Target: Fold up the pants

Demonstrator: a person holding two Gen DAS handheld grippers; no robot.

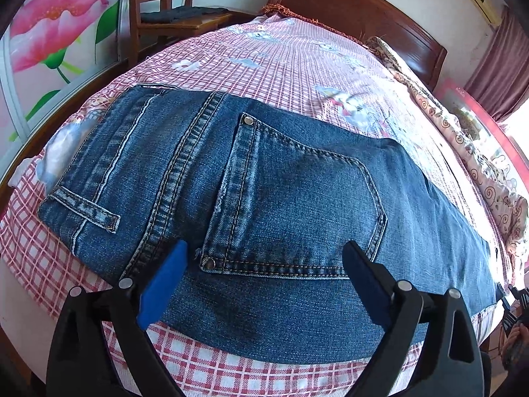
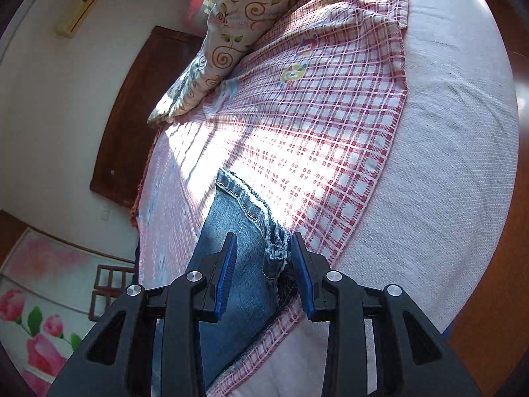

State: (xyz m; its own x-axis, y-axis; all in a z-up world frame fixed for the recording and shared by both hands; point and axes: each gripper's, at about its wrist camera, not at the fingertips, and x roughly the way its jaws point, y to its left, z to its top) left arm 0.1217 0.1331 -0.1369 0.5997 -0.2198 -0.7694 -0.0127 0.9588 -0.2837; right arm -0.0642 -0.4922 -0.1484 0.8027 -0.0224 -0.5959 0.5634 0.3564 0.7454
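the jeans (image 1: pixel 264 178) lie flat on the checked bedsheet (image 1: pixel 297 66), already doubled leg over leg, with the back pocket (image 1: pixel 297 205) facing up and the waistband end toward the flowered wardrobe door (image 1: pixel 49 49). the left gripper (image 1: pixel 264 258) hovers over the near edge of the jeans just below the back pocket, its jaws spread wide with nothing pinched between the blue pads. the right gripper (image 2: pixel 264 258) sits at the hem end of the jeans (image 2: pixel 238 231), far from the back pocket, jaws at a narrow gap over the frayed cuff; whether the pads truly bite the cloth cannot be told from here. the step in hand looks like taking hold for the next fold: it would go best if both layers of denim were caught together at each end, close to the edge, and lifted evenly so the seams stay lined up and the leg does not skew. the sheet is soft and rumpled, so the fabric may drag and bunch. beyond the back pocket stands the wooden headboard (image 1: pixel 347 3), a floral quilt (image 1: pixel 463 139) along the far side of the bed, and a wooden chair (image 1: pixel 172 6) by the wall.
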